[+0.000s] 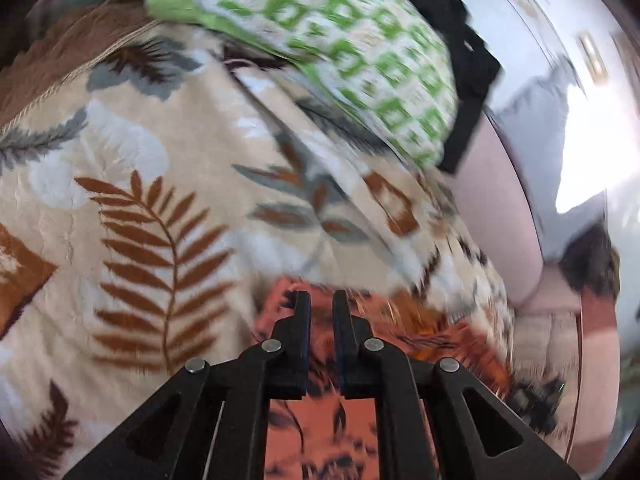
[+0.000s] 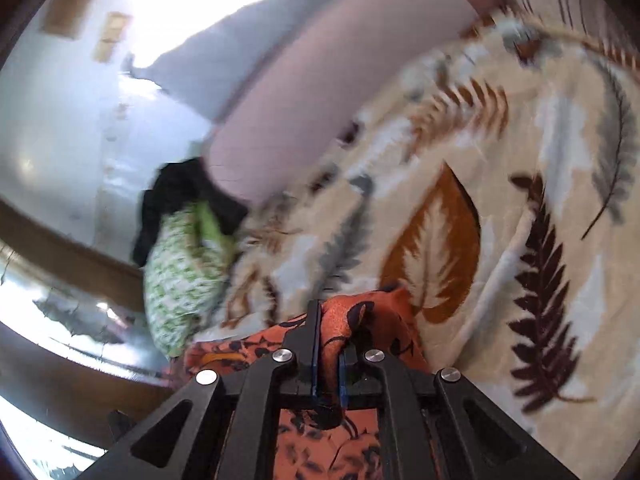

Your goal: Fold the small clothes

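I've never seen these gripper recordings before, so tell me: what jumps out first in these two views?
The orange patterned cloth grabs the eye first: a fold of it is bunched between the right gripper fingers, and it also lies under the left gripper. Beneath it spreads a cream blanket with big leaf prints. At the far edge of the blanket sits a green-and-white patterned bundle, with a black garment behind it.

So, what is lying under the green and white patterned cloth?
The green and white cloth rests on the leaf-print blanket, and a black garment sticks out beneath its far edge. How far the black garment reaches under it is hidden.
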`<action>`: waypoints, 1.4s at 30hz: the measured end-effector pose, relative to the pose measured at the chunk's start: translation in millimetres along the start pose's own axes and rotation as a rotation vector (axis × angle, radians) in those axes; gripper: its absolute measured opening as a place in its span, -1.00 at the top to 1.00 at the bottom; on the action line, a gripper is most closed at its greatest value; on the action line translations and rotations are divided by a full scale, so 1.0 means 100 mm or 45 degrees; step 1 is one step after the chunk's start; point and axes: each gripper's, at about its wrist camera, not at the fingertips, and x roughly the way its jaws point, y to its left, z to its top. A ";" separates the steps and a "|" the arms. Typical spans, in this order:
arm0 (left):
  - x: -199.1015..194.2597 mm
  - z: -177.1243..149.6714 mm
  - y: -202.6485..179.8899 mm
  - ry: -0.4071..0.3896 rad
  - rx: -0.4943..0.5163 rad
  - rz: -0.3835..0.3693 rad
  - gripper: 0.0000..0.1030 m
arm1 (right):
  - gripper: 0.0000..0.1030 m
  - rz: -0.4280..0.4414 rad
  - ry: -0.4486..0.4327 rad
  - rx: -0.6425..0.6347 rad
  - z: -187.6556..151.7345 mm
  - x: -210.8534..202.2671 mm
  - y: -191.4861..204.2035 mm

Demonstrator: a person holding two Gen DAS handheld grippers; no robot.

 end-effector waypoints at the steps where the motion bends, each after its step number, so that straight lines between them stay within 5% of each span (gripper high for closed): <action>1: -0.01 0.00 0.08 -0.061 -0.041 -0.022 0.77 | 0.86 -0.023 0.011 0.032 0.01 0.08 -0.12; 6: -0.33 -0.39 -0.04 -0.247 0.042 0.019 0.21 | 0.85 0.087 -0.040 0.119 0.04 0.20 -0.54; 10: -0.41 -0.88 -0.34 -0.275 0.145 0.042 0.10 | 0.82 0.146 -0.068 0.083 0.04 0.07 -0.45; 16: -0.01 -1.19 -0.40 -0.211 0.204 0.151 0.07 | 0.66 0.161 -0.065 0.000 0.10 -0.08 -0.11; 18: 0.08 -1.19 -0.31 -0.180 0.171 0.185 0.08 | 0.50 0.155 -0.080 -0.025 0.12 -0.13 -0.01; 19: 0.09 -1.18 -0.30 -0.176 0.162 0.189 0.08 | 0.16 0.152 -0.109 -0.027 0.13 -0.17 0.01; 20: 0.09 -1.16 -0.30 -0.192 0.162 0.198 0.08 | -0.50 0.173 -0.145 -0.008 0.15 -0.23 0.01; 22: 0.08 -1.15 -0.31 -0.216 0.182 0.242 0.08 | -0.75 0.269 -0.230 0.092 0.18 -0.35 -0.04; 24: 0.08 -1.15 -0.27 -0.201 0.163 0.234 0.08 | -0.75 0.296 -0.266 0.138 0.13 -0.43 -0.01; 27: 0.08 -1.15 -0.27 -0.185 0.169 0.237 0.08 | -0.71 0.129 -0.156 -0.092 -0.10 -0.30 0.33; 31: 0.11 -1.19 -0.28 -0.159 0.205 0.286 0.08 | 0.20 -0.159 0.084 -0.398 -0.73 0.31 0.64; 34: 0.14 -1.20 -0.28 -0.146 0.240 0.310 0.08 | 0.25 -0.312 0.243 -0.482 -1.16 0.83 0.57; 36: 0.12 -1.21 -0.23 -0.144 0.233 0.315 0.11 | 0.26 -0.388 0.125 -0.647 -1.33 0.79 0.70; 42: -0.14 -1.28 -0.07 -0.182 0.156 0.333 0.11 | 0.27 -0.173 0.096 -0.778 -1.70 0.35 1.02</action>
